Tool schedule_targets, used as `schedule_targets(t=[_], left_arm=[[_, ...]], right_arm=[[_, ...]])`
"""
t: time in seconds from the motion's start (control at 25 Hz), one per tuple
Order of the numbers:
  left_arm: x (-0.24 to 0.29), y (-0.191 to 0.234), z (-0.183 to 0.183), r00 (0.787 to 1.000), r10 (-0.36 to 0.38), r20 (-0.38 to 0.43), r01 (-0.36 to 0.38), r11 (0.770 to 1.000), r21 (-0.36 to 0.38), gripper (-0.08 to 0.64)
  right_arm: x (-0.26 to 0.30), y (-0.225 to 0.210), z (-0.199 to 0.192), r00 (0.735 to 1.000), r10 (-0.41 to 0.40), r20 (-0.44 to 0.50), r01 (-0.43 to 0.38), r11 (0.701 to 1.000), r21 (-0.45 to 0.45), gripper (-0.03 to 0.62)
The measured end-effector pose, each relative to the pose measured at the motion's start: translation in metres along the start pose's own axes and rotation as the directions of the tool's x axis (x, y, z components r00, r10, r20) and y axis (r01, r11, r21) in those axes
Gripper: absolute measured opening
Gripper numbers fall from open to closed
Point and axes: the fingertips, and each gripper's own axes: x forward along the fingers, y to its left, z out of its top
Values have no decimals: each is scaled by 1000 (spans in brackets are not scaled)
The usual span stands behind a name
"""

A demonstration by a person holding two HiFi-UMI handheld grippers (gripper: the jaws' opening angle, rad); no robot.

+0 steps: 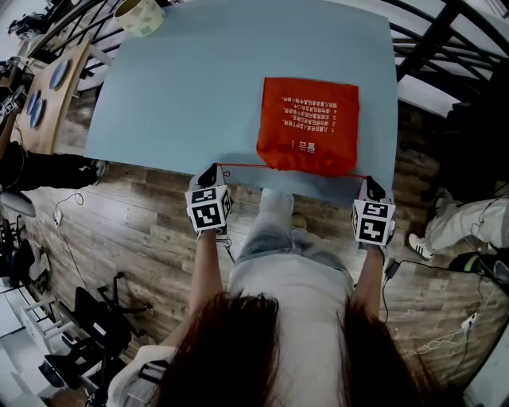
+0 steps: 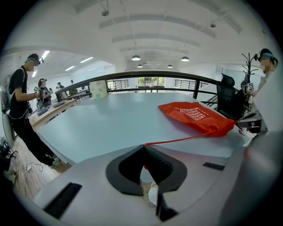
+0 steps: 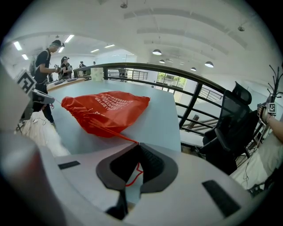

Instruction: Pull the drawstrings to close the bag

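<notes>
An orange drawstring bag (image 1: 308, 123) with white print lies on the pale blue table (image 1: 199, 87), its gathered mouth toward the near edge. A thin red drawstring (image 1: 246, 166) runs taut along that edge, out to both sides. My left gripper (image 1: 208, 173) is shut on the left end of the drawstring (image 2: 185, 139), left of the bag (image 2: 196, 117). My right gripper (image 1: 371, 186) is shut on the right end of the drawstring (image 3: 116, 133), with the bag (image 3: 106, 110) to its left; a loose loop of string hangs behind the right jaws.
A roll of tape (image 1: 139, 16) sits at the table's far left corner. A dark railing (image 2: 146, 77) runs behind the table, and an office chair (image 3: 232, 126) stands to the right. People stand by desks at the left (image 2: 22, 101). Wood floor lies below the near edge.
</notes>
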Motion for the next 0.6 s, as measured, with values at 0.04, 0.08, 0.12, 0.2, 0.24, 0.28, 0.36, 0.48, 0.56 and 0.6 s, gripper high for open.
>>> schedule_targets(t=[0.04, 0.08, 0.12, 0.2, 0.24, 0.28, 0.36, 0.48, 0.56, 0.6], left_arm=[[0, 0, 0, 1000, -1, -1, 1, 1000, 2, 15], [0, 0, -1, 1000, -3, -2, 3, 1000, 4, 15], [0, 0, -1, 1000, -3, -4, 3, 1000, 6, 15], [0, 0, -3, 1000, -4, -7, 5, 1000, 8, 15], [1, 0, -4, 1000, -5, -8, 5, 1000, 7, 15], [1, 1, -4, 1000, -4, -8, 4, 1000, 5, 15], [2, 6, -4, 1000, 1, -8, -1, 1000, -2, 15], [1, 12, -4, 1000, 6, -7, -6, 1000, -11, 15], [1, 12, -5, 1000, 6, -9, -6, 1000, -9, 15], [1, 12, -6, 1000, 6, -10, -6, 1000, -6, 15]], right_arm=[[0, -1, 0, 1000, -4, 2, 4, 1000, -2, 26], [-1, -1, -1, 1000, -6, 3, 6, 1000, -3, 26], [-1, -1, -1, 1000, -8, 4, 8, 1000, -3, 26], [-2, -1, -2, 1000, -10, 4, 10, 1000, -5, 26], [-2, -1, -2, 1000, -13, 2, 13, 1000, -6, 26], [-2, -1, -3, 1000, -16, 0, 16, 1000, -5, 26], [-4, -3, -3, 1000, -25, -4, 25, 1000, 5, 26], [-5, -6, -4, 999, -34, -3, 34, 999, 17, 27], [-5, -6, -4, 999, -38, -4, 39, 999, 14, 26], [-6, -6, -5, 999, -40, -5, 40, 999, 14, 27]])
